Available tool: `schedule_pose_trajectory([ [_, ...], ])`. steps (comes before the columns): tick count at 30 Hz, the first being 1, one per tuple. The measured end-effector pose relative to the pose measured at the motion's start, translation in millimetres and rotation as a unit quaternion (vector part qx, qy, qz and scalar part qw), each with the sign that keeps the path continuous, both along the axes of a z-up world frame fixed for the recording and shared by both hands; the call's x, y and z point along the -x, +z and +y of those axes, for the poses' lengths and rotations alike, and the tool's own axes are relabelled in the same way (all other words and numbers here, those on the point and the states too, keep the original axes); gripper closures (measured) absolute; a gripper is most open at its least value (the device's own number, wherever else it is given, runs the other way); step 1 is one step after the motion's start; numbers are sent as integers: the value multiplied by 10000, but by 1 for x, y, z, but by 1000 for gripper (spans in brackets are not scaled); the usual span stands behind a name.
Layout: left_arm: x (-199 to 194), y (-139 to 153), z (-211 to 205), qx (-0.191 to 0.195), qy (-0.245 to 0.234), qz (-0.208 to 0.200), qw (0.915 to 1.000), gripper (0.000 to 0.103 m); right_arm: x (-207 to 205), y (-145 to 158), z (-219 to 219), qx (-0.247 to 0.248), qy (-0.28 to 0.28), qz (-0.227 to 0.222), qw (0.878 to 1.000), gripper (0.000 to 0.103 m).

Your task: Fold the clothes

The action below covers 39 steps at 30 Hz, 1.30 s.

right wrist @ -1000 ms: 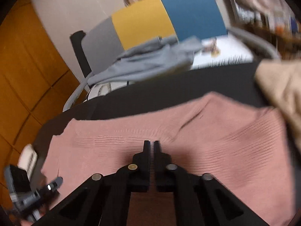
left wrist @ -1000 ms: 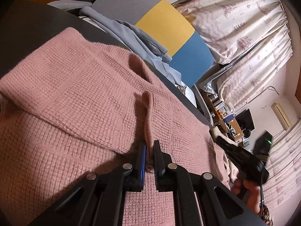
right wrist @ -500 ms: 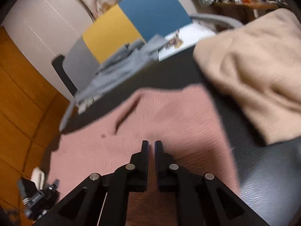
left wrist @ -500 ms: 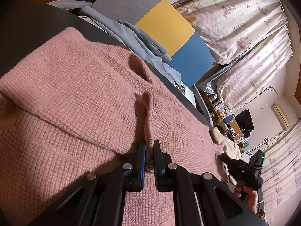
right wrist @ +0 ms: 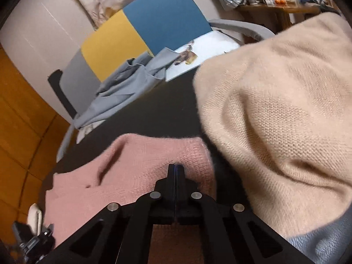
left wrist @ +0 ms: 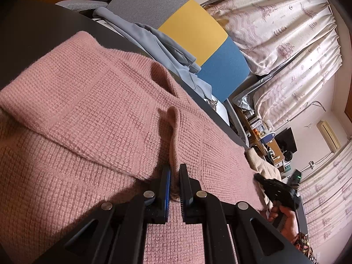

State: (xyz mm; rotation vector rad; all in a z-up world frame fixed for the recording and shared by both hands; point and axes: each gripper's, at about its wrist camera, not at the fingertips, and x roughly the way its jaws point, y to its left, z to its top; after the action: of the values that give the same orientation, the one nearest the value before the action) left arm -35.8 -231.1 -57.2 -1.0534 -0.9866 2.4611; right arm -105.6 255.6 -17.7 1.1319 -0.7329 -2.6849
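Observation:
A pink knit sweater [left wrist: 99,110] lies spread on the dark table [right wrist: 165,110]. My left gripper [left wrist: 175,167] is shut on a raised ridge of its fabric near the middle. Seen from the right wrist, the pink sweater [right wrist: 143,160] ends just left of a heaped beige sweater [right wrist: 275,110]. My right gripper [right wrist: 175,166] hovers over the pink sweater's right end; its jaws are closing to a touch and I see nothing between them. The left wrist view shows the right gripper [left wrist: 258,178] in a hand at the sweater's far corner.
A chair [left wrist: 193,33] with grey, yellow and blue panels stands behind the table, with a grey-blue garment [right wrist: 123,88] draped over it. Patterned curtains [left wrist: 286,22] and a cluttered desk [right wrist: 275,2] lie beyond. My left gripper [right wrist: 33,242] shows at the lower left.
My right gripper has swept rightwards across the pink sweater to its edge by the beige sweater, and it has rolled. The left gripper has kept still, holding the same pinch.

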Motion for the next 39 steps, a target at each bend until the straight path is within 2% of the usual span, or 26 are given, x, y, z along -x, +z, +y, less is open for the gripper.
schedule_pose_trajectory([
  [1, 0, 0, -1, -18, -2, 3, 10000, 95, -7, 6, 3, 75, -33, 127, 9999, 94],
  [3, -1, 0, -1, -38, -4, 7, 10000, 95, -17, 18, 10, 195, -127, 279, 9993, 77],
  [7, -1, 0, -1, -56, -4, 13, 10000, 95, -6, 20, 15, 111, 57, -121, 9998, 67],
  [9, -1, 1, -1, -64, -4, 17, 10000, 95, 2, 16, 11, -148, 204, -332, 9991, 55],
  [11, -2, 0, -1, -73, -4, 19, 10000, 95, 10, 11, 3, -440, 328, -500, 9972, 53],
  [12, -2, 0, -1, -78, -5, 19, 10000, 95, 16, 7, -2, -497, 393, -576, 9963, 59],
  [14, -1, 0, 0, -89, -4, 21, 10000, 95, 21, 1, -6, -661, 402, -739, 9943, 81],
  [16, -1, 0, 1, -61, 3, 11, 10000, 95, 17, 13, -5, -863, 70, -518, 9949, 85],
  [18, -1, 0, 1, -70, 4, 10, 10000, 95, 11, 23, 0, -1263, -432, -265, 9907, 103],
  [20, -1, 0, 1, -84, 5, 11, 10000, 95, 16, 16, 9, -1431, -615, -422, 9869, 103],
  [22, -1, 0, 1, -92, 7, 15, 10000, 95, 15, 7, 17, -1105, -438, -513, 9916, 103],
  [25, 0, -1, 0, -123, 3, 17, 9999, 95, -7, 21, 26, -583, -253, -64, 9980, 100],
  [26, 0, -1, 0, -136, 2, 20, 9999, 95, -18, 27, 28, -377, -175, 52, 9991, 90],
  [27, 0, -1, 0, -149, 1, 24, 9999, 95, -31, 31, 29, -281, -135, 53, 9995, 67],
  [28, 0, -1, 0, -163, 0, 28, 9999, 95, -41, 33, 30, -257, -119, -27, 9996, 55],
  [29, 0, -1, 0, -169, 0, 30, 9999, 95, -52, 33, 29, -176, -42, -116, 9998, 49],
  [34, -1, -1, 0, -180, -5, 37, 9998, 95, -92, 10, 17, 222, 427, -512, 9975, 50],
  [35, -1, -1, 0, -186, -5, 39, 9998, 95, -95, 3, 11, 177, 477, -613, 9968, 59],
  [36, -1, -1, 0, -189, -7, 41, 9998, 95, -97, -1, 6, 44, 471, -659, 9967, 75],
  [38, -1, -1, 0, -196, -11, 43, 9998, 95, -98, 4, -3, -447, 318, -611, 9966, 87],
  [39, -2, -1, 0, -190, -12, 43, 9998, 95, -98, 6, -8, -692, 241, -587, 9956, 88],
])
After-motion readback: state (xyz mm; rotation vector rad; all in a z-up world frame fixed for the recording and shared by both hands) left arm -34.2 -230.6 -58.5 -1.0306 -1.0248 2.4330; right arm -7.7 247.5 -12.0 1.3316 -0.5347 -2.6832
